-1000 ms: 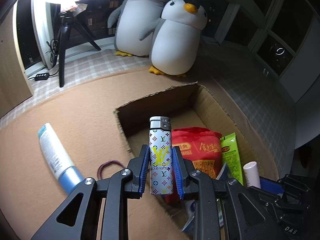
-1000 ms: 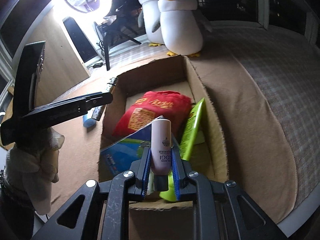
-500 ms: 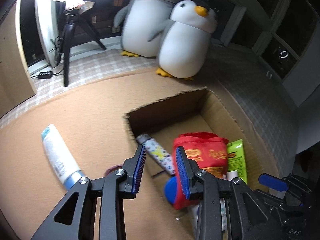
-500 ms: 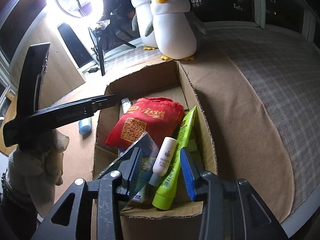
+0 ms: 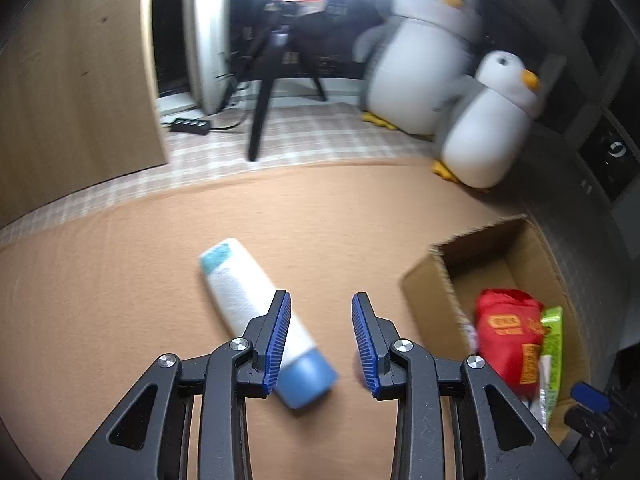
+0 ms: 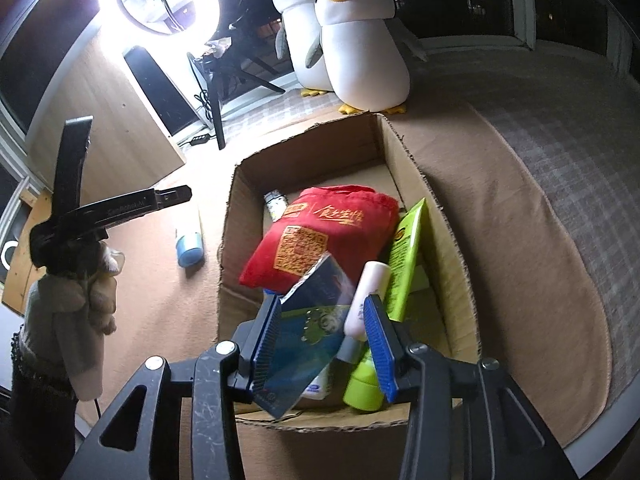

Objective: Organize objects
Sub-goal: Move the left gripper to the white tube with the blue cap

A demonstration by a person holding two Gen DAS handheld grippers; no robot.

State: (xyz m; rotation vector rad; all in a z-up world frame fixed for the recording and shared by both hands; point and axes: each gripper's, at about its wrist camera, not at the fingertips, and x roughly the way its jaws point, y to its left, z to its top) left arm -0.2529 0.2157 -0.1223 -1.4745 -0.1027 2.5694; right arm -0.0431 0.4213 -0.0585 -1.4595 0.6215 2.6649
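A white tube with a blue cap [image 5: 256, 312] lies on the tan cloth, just ahead of my open, empty left gripper [image 5: 320, 340]; it also shows in the right wrist view [image 6: 190, 244]. The cardboard box [image 6: 432, 208] holds a red pouch [image 6: 320, 240], a green tube [image 6: 404, 264], a small white bottle [image 6: 370, 296], a blue packet [image 6: 316, 320] and the patterned lighter [image 6: 275, 202]. My right gripper [image 6: 320, 344] is open and empty over the box's near end. The box [image 5: 440, 276] sits at the right in the left wrist view.
Two plush penguins [image 6: 360, 52] stand behind the box. A ring light on a tripod [image 6: 168, 0] and a power strip [image 5: 190, 125] are at the back left. A wooden panel [image 5: 76, 80] stands at the left. The left gripper's arm [image 6: 120, 208] shows left of the box.
My left gripper let go of the lighter into the box, opened and swung left to the white tube. My right gripper let go of the small white bottle into the box and drew back.
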